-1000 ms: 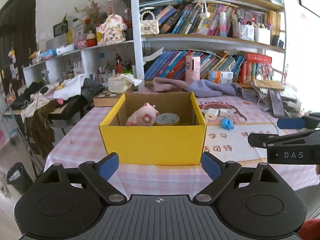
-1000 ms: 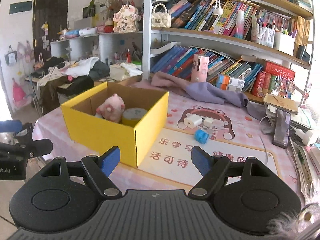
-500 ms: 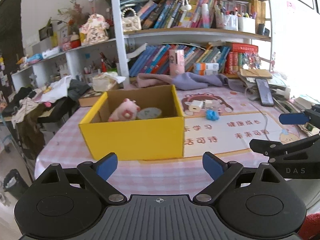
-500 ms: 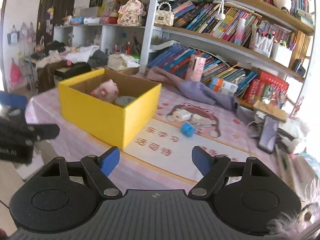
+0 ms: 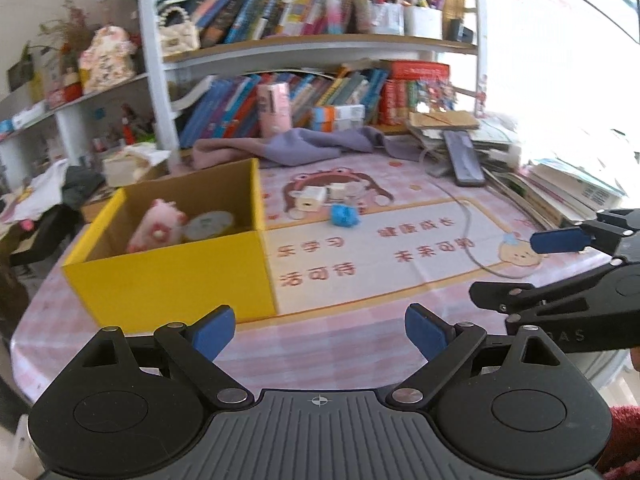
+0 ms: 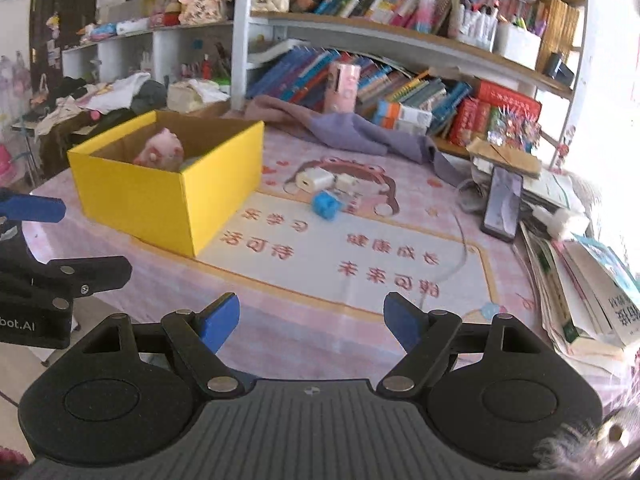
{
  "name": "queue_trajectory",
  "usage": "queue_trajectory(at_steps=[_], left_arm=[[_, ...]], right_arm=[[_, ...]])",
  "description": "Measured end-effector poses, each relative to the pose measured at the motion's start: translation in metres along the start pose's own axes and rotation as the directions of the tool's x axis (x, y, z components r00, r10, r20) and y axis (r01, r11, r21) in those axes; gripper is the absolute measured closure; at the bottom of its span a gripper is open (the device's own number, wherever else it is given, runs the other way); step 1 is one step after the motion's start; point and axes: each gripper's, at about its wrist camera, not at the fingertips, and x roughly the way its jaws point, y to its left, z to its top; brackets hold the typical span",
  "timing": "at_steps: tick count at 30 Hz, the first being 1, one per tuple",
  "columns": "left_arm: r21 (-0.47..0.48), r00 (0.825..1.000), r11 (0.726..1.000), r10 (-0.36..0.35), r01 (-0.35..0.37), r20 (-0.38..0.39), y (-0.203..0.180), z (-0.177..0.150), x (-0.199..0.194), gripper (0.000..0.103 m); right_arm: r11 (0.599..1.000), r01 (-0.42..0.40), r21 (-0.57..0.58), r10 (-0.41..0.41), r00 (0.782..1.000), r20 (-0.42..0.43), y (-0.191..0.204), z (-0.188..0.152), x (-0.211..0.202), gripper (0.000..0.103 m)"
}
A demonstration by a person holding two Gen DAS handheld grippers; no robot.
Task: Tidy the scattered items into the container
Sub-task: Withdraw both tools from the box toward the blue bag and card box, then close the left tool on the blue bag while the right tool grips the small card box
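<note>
Two empty grippers hover over a cluttered pink checked table.

From the left: our left gripper (image 5: 320, 330), fingers wide apart and empty; at ten o'clock the open yellow cardboard box (image 5: 172, 276), already holding a pink plush toy (image 5: 154, 226). At twelve o'clock lie a white square charger (image 5: 310, 199) and a small blue cube (image 5: 343, 216), touching nothing. Our right gripper (image 6: 312, 320) also gapes, empty. We judge the loose white cable (image 5: 466, 232) could snag a reaching finger.

Matt yellow cardboard box (image 5: 172, 276); glossy printed table mat (image 6: 352, 256); soft purple cloth (image 6: 352, 132); fuzzy pink plush (image 5: 156, 228).
</note>
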Motion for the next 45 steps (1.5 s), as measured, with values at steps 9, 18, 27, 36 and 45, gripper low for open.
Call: queue_trajectory(at_steps=[9, 18, 27, 36, 45], left_arm=[[0.059, 0.998, 0.996, -0.063, 0.062, 0.008, -0.027, 0.018, 0.028, 0.009], [0.059, 0.996, 0.994, -0.090, 0.091, -0.012, -0.042, 0.041, 0.069, 0.011], [0.033, 0.996, 0.996, -0.087, 0.088, -0.035, -0.061, 0.074, 0.124, 0.011], [-0.036, 0.995, 0.999, -0.027, 0.024, -0.096, -0.066, 0.101, 0.170, 0.011], [-0.091, 0.984, 0.993, 0.056, -0.072, -0.170, -0.064, 0.120, 0.221, 0.024]], right_arm=[[0.996, 0.056, 0.064, -0.054, 0.998, -0.031, -0.036, 0.001, 0.011, 0.028], [0.996, 0.068, 0.062, -0.065, 0.997, -0.047, -0.067, 0.013, 0.038, 0.028], [0.997, 0.072, 0.031, -0.070, 0.996, -0.057, -0.114, 0.041, 0.076, 0.030], [1.000, -0.003, 0.005, 0.003, 0.997, -0.079, -0.154, 0.067, 0.121, 0.032], [0.990, -0.141, -0.024, 0.137, 0.984, -0.116, -0.179, 0.088, 0.173, 0.045]])
